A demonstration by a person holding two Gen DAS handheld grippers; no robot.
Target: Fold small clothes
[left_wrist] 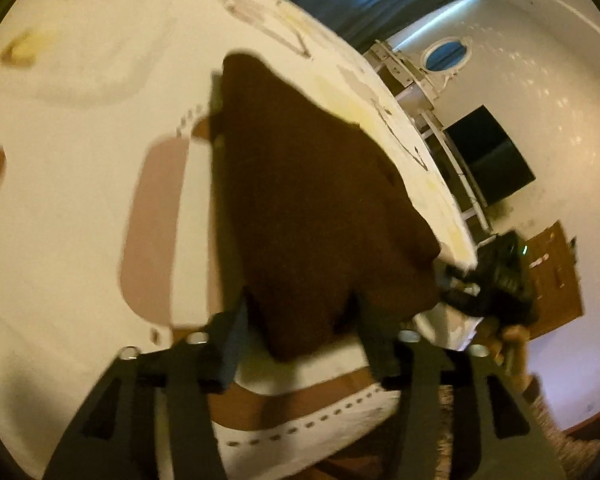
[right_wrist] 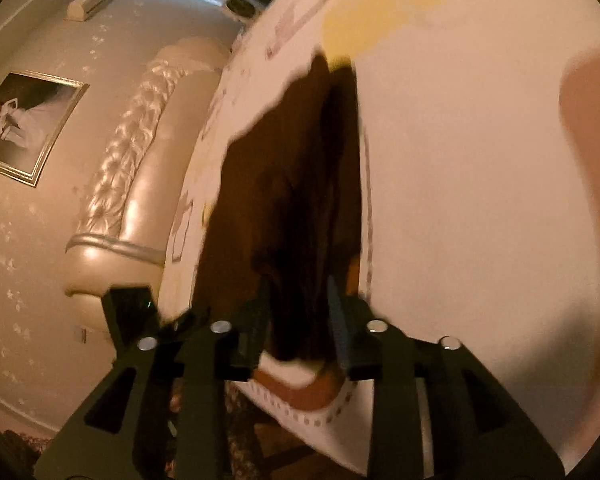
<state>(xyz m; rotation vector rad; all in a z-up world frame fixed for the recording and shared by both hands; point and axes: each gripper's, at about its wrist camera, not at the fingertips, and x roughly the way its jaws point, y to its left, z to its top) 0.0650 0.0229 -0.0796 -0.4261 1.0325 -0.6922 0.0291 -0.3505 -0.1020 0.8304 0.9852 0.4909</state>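
Between the fingers of the left gripper and right gripper, both partly open, lies the brown cloth, likely soft and floppy, best pinched by its near edge.

No readable text, label, brand, number or sign anywhere in view.

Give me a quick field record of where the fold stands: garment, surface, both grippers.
garment: dark brown cloth, bunched, near edge lifted off the surface
surface: white patterned bedcover, the cloth's far part lying on it
left gripper: near edge of the cloth between its fingers; grip unclear through blur
right gripper: cloth hanging between its fingers; grip unclear
fold: not yet laid flat
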